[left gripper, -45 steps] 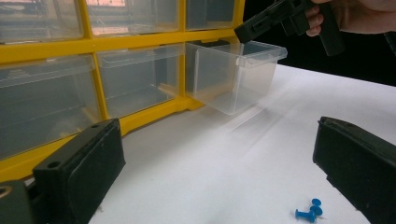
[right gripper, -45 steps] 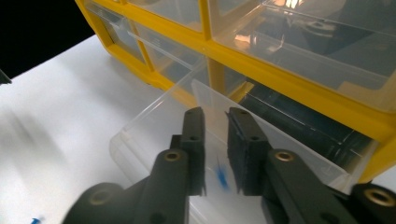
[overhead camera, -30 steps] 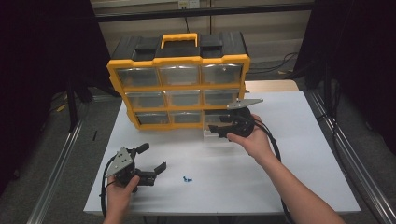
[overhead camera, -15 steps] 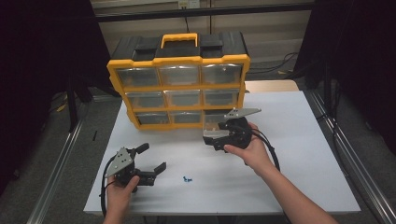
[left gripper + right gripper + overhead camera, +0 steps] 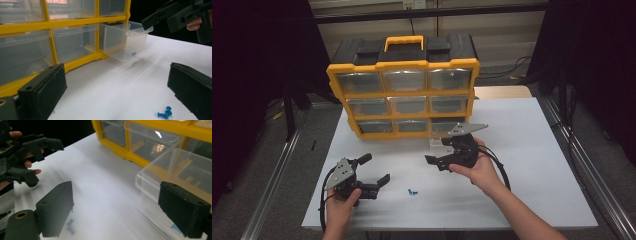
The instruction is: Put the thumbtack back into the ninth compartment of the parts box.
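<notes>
Organizer: my yellow parts organizer (image 5: 404, 95) stands upright at the far side of the white table (image 5: 537, 150), its nine clear drawers facing me and a yellow carry handle on top.
Pulled drawer: the clear drawer (image 5: 125, 41) at the bottom right is drawn out of its bay and rests on the tabletop just in front of the cabinet.
Drawer contents: one small blue pushpin (image 5: 134, 53) lies on its floor; I see nothing else in it.
Other drawers: all pushed in; what they hold I cannot tell through the plastic.
Loose pins: two blue pushpins (image 5: 165, 113) lie together on the bare table, just beside my left tong and well apart from the drawer.
Right tong: my right gripper (image 5: 444, 155) hovers just in front of the pulled drawer, spread wide with nothing between the pads; the jaws have just been opening.
Left tong: my left gripper (image 5: 374, 172) sits low near the table's front-left part, spread wide and empty, pointing toward the organizer.
Edges: the left tong is close to the near edge; the drawer's front lip sits near my right tong.
Open room: a broad bare stretch of table between the two tongs, and more to the right of the organizer.
</notes>
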`<control>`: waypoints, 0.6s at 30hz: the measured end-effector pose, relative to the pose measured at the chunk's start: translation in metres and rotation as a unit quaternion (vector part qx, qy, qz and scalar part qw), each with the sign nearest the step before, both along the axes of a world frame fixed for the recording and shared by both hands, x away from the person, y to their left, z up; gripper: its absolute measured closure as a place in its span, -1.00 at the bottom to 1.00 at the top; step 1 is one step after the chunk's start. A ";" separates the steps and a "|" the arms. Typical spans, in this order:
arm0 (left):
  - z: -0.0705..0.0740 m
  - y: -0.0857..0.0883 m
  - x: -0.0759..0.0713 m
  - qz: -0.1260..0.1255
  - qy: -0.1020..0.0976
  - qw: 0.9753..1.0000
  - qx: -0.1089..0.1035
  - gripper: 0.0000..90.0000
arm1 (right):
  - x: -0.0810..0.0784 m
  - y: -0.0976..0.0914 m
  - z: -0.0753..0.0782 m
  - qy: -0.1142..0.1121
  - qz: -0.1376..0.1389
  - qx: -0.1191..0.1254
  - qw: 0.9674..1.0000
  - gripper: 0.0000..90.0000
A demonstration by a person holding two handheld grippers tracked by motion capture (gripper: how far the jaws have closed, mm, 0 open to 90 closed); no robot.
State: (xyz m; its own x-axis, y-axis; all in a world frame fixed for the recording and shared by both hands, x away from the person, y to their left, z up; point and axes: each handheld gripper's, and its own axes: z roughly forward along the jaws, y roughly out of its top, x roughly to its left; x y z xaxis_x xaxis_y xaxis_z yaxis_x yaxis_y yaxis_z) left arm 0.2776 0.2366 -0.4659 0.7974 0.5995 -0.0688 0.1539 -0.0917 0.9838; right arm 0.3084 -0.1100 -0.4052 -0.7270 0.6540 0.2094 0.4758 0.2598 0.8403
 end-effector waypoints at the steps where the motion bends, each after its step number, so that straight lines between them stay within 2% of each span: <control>1: 0.000 0.000 0.000 0.000 0.000 1.000 0.001 -0.95 | -0.001 0.001 -0.001 0.000 0.003 0.000 1.000 -0.73; 5: 0.000 0.000 0.000 0.000 0.001 1.000 -0.001 -0.95 | -0.006 0.006 -0.004 0.001 0.016 -0.002 1.000 -0.74; 6: 0.000 -0.001 -0.001 0.012 -0.003 1.000 0.008 -0.95 | -0.008 0.009 -0.005 0.002 0.019 -0.002 1.000 -0.76; 7: 0.000 -0.001 -0.001 0.015 -0.001 1.000 0.004 -0.95 | -0.008 0.009 -0.005 0.002 0.019 -0.002 1.000 -0.76; 8: 0.001 0.001 0.000 0.010 -0.006 1.000 0.021 -0.95 | -0.009 0.011 -0.007 0.002 0.022 0.000 1.000 -0.76; 18: 0.000 -0.001 0.000 0.011 -0.004 1.000 0.013 -0.95 | -0.015 0.019 -0.017 0.009 0.038 -0.001 0.999 -0.78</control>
State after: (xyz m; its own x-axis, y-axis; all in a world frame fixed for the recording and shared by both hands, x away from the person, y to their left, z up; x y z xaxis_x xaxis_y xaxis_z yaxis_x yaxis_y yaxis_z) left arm 0.2772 0.2359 -0.4658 0.7838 0.6192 -0.0471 0.1488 -0.1137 0.9823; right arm 0.2930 -0.0905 -0.4218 -0.7702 0.5980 0.2220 0.4704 0.2974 0.8308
